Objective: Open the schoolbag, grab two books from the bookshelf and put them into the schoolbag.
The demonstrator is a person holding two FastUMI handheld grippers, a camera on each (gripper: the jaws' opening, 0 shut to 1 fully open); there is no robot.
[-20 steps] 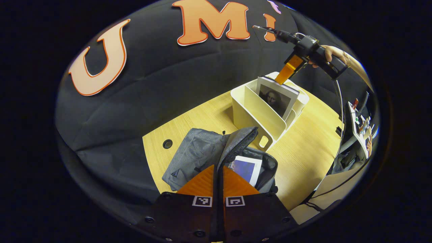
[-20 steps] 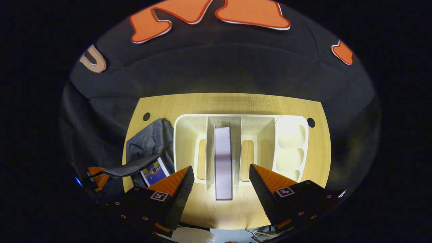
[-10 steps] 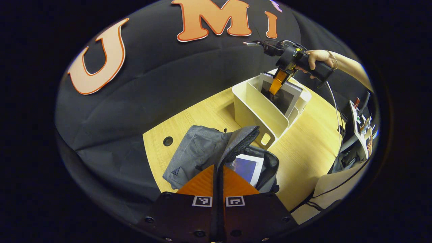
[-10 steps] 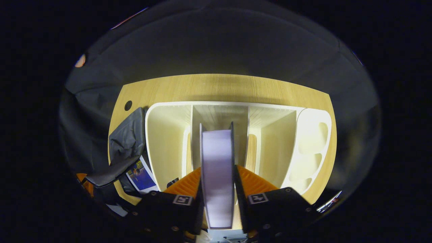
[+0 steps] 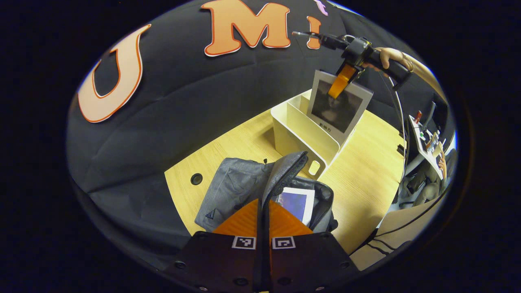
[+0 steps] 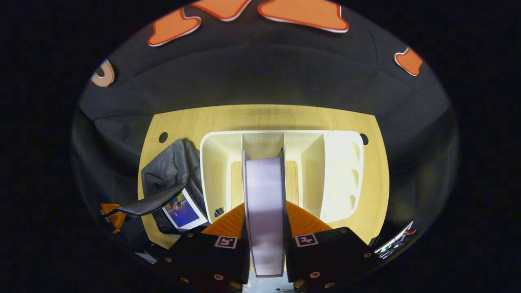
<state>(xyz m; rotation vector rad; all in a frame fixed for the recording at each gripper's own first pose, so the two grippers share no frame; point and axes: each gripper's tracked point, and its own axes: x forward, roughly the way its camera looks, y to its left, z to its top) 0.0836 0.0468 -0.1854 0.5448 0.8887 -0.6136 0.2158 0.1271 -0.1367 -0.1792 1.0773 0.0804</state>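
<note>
The grey schoolbag (image 5: pixel 232 187) lies open on the wooden table (image 5: pixel 366 179), with my left gripper (image 5: pixel 263 201) shut on its raised flap (image 5: pixel 289 171). Inside the bag lies a blue-covered book (image 5: pixel 297 201). My right gripper (image 5: pixel 340 83) is shut on the top edge of a second book (image 5: pixel 338 108) with a dark portrait cover, held upright and partly above the white bookshelf (image 5: pixel 301 138). In the right gripper view that book's page edge (image 6: pixel 264 211) stands between my fingers, over the shelf's middle slot (image 6: pixel 262 144). To its left are the bag (image 6: pixel 171 171) and the blue book (image 6: pixel 183 209).
Round cable holes (image 5: pixel 196 178) sit in the table near its back corners. The shelf's right end has small compartments (image 6: pixel 346 171). Beyond the table's right edge stands a desk with small items (image 5: pixel 425 136). A cable (image 5: pixel 401 118) hangs from the right gripper.
My right gripper came down, shut on the portrait book and lifted it partly out of the shelf. The left gripper has stayed put on the flap.
</note>
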